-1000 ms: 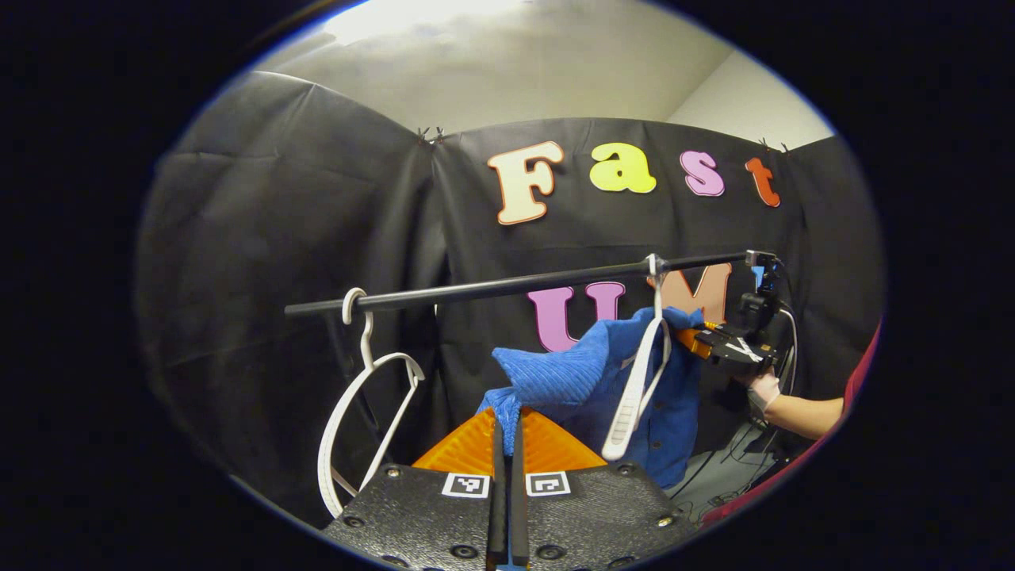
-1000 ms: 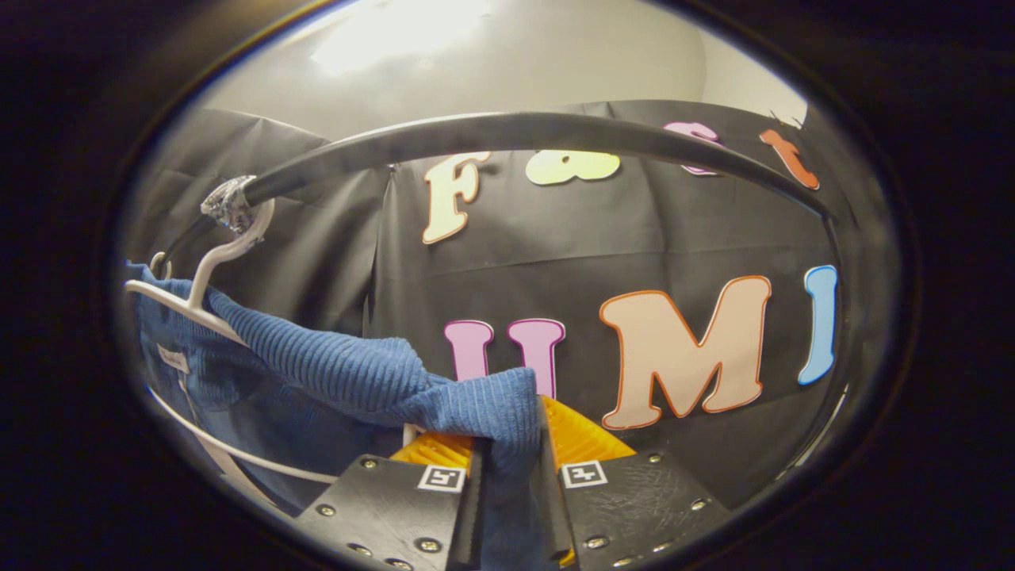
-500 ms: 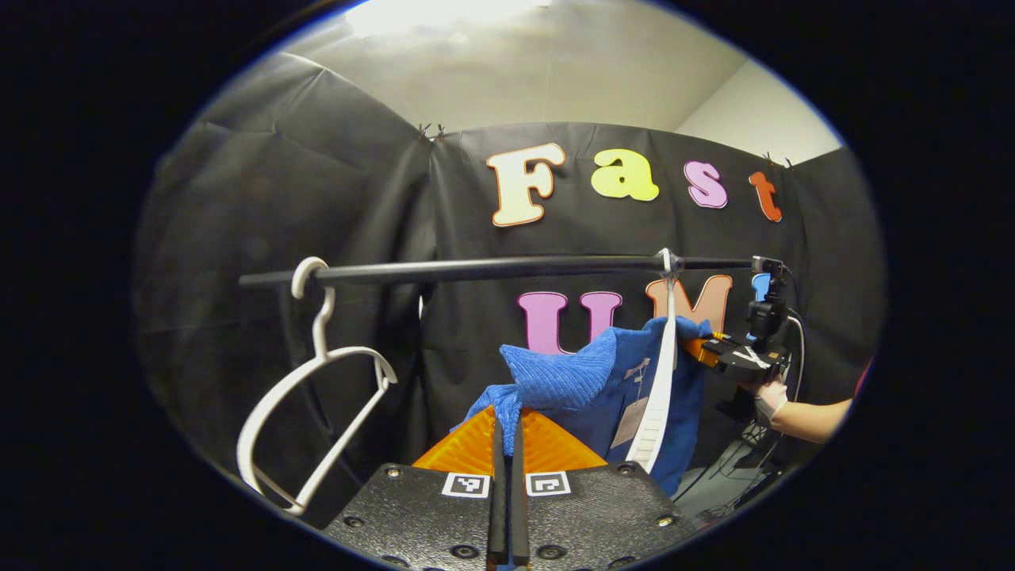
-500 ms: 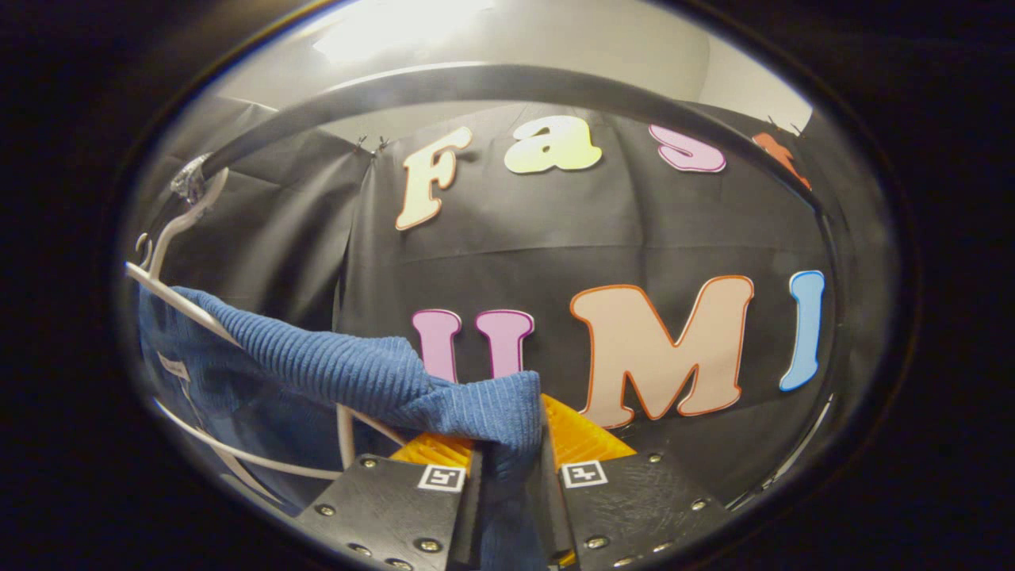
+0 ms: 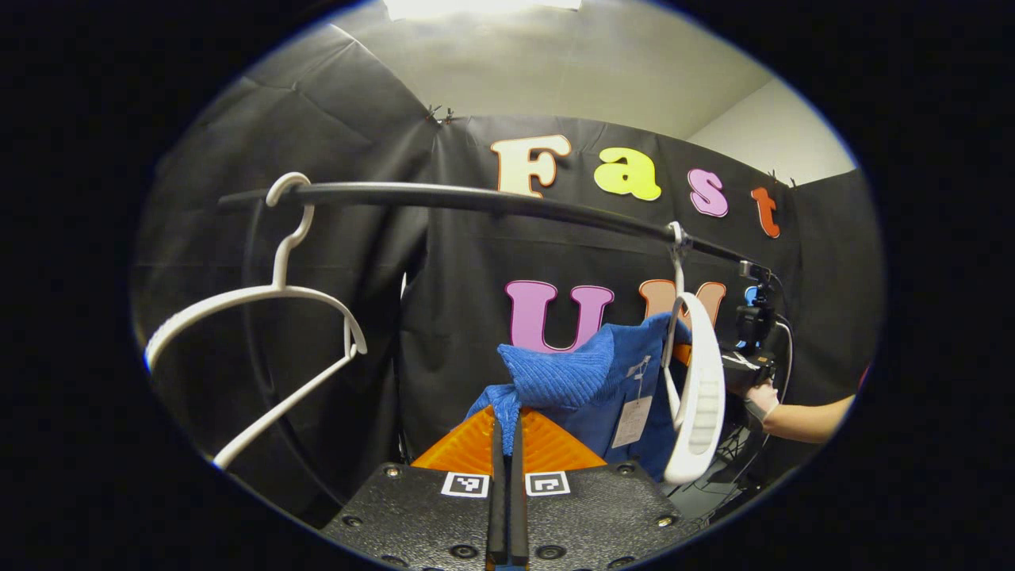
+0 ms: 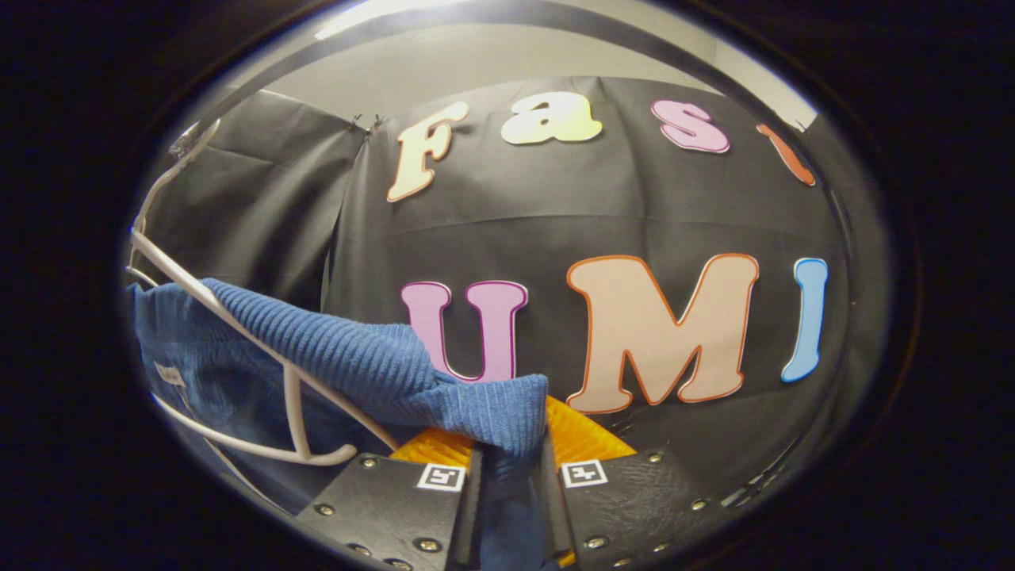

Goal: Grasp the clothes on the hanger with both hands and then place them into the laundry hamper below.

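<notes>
A: Status? The left gripper (image 5: 504, 428) and right gripper (image 6: 507, 460) each pinch the blue garment (image 5: 591, 381), half off its white hanger (image 5: 698, 396).

B: Operator should lower both evenly — clearing the hanger before descending toward the hamper.

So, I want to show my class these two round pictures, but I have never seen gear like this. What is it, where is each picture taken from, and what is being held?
There is no robot here. A person holds a two-finger gripper in each hand, and a small fisheye camera rides on each one, looking forward along its fingers.

The left gripper view shows the left gripper at the bottom, shut on a corner of a blue garment. Farther off, a hand holds the other gripper.

The right gripper view shows the right gripper shut on another part of that garment.

A black rail carries two white hangers. The empty hanger hangs on the left. The garment lies against the second hanger and seems partly pulled off it. I cannot see a hamper here.
</notes>
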The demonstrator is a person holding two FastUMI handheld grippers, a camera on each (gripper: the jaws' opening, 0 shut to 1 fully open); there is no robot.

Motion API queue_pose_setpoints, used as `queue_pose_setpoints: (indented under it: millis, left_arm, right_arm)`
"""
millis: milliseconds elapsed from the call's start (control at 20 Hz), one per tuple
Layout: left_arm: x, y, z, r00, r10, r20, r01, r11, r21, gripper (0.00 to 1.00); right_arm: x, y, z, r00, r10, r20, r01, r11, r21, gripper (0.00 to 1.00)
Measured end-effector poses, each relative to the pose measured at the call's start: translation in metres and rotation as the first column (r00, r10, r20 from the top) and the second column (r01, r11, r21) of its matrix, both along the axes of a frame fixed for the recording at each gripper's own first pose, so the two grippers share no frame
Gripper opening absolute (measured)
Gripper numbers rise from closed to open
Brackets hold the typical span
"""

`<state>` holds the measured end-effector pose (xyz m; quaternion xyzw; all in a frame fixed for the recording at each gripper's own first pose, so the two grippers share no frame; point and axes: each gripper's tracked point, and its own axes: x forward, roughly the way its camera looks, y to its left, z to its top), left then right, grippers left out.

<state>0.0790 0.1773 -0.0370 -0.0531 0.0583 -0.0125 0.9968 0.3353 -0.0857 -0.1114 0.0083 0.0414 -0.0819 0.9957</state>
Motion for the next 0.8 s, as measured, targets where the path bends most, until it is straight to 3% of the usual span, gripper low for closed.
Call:
queue_pose_setpoints:
  millis: [200,250,300,350,400,800]
  left_arm:
    - [0.001,-0.008,-0.012,1.0,-0.011,0.01,0.011,0.999,-0.034,0.02]
    - [0.002,-0.01,-0.016,1.0,-0.01,0.013,0.01,0.999,-0.038,0.02]
    - [0.003,-0.011,-0.019,1.0,-0.008,0.01,0.009,0.999,-0.041,0.02]
    - [0.002,-0.011,-0.024,1.0,-0.007,0.002,0.007,0.999,-0.045,0.02]
    - [0.0,-0.012,-0.029,1.0,-0.007,-0.003,0.007,0.999,-0.045,0.02]
    - [-0.016,-0.021,-0.072,0.997,0.01,-0.079,-0.013,0.999,-0.039,0.02]
  right_arm:
    - [0.008,-0.01,-0.015,0.999,-0.026,-0.03,0.027,0.999,0.043,0.3]
    - [0.007,-0.009,-0.018,0.999,-0.032,-0.036,0.033,0.999,0.034,0.25]
    - [0.007,-0.006,-0.022,0.998,-0.033,-0.05,0.034,0.999,0.03,0.3]
    - [0.007,-0.005,-0.03,0.997,-0.036,-0.062,0.038,0.999,0.029,0.25]
    - [0.004,-0.007,-0.035,0.997,-0.04,-0.069,0.042,0.999,0.032,0.3]
    - [-0.033,-0.001,-0.08,0.987,-0.026,-0.158,0.033,0.999,0.04,0.3]
